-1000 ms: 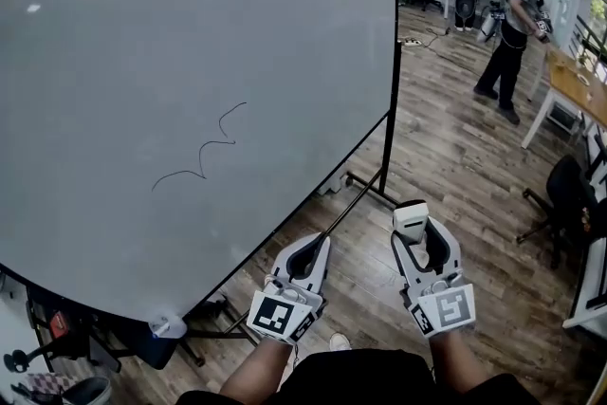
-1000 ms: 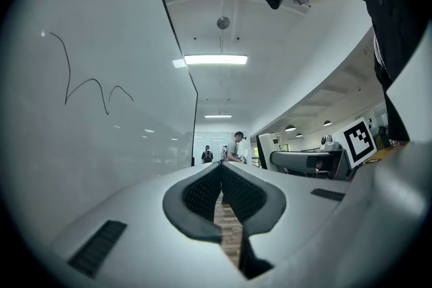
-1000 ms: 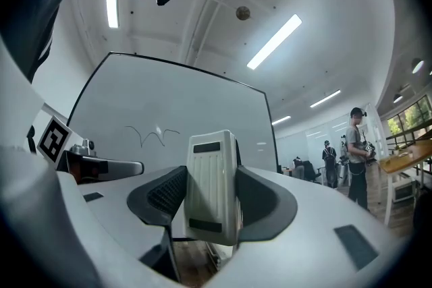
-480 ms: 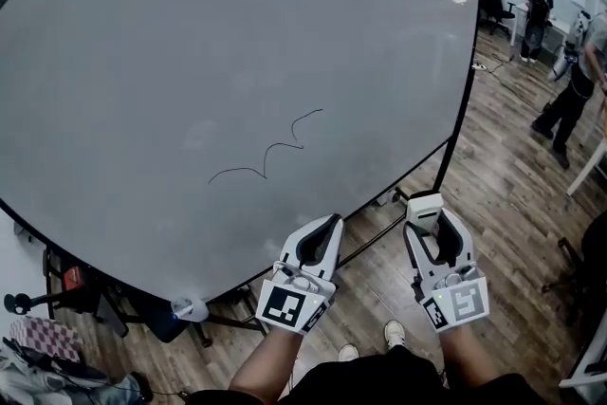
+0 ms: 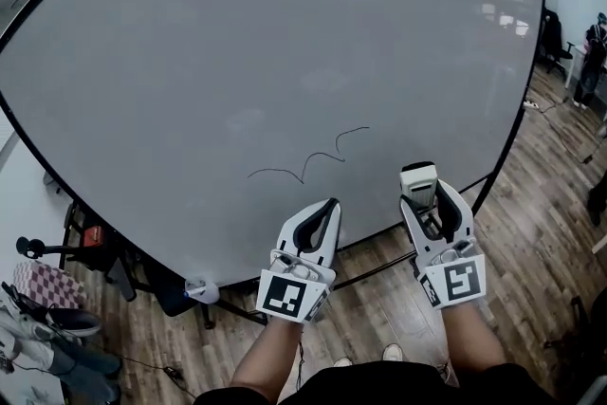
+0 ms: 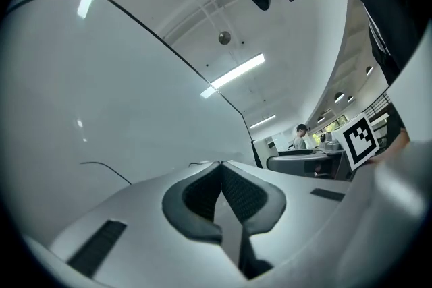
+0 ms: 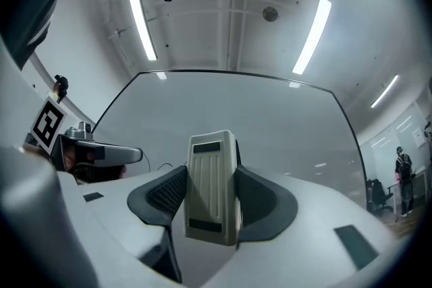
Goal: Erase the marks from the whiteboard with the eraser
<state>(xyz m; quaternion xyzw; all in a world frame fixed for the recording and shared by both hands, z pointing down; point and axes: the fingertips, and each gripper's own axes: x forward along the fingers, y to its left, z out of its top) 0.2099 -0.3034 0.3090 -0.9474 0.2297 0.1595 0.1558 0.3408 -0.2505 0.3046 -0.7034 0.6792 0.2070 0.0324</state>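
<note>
A large whiteboard fills the head view, with a thin wavy black mark low on its face. My right gripper is shut on a white eraser, held just right of and below the mark, off the board. In the right gripper view the ribbed eraser stands upright between the pads, facing the whiteboard. My left gripper is shut with nothing in it, just under the mark. In the left gripper view the jaws meet and a piece of the mark shows.
The board stands on a black frame with a foot bar over wooden flooring. A small white fitting sits at the board's lower edge. Bags and clutter lie at the lower left. A person stands far right.
The view has swung left so the board fills more of it. Both grippers have come up nearer the mark, the right one still holding the eraser.
</note>
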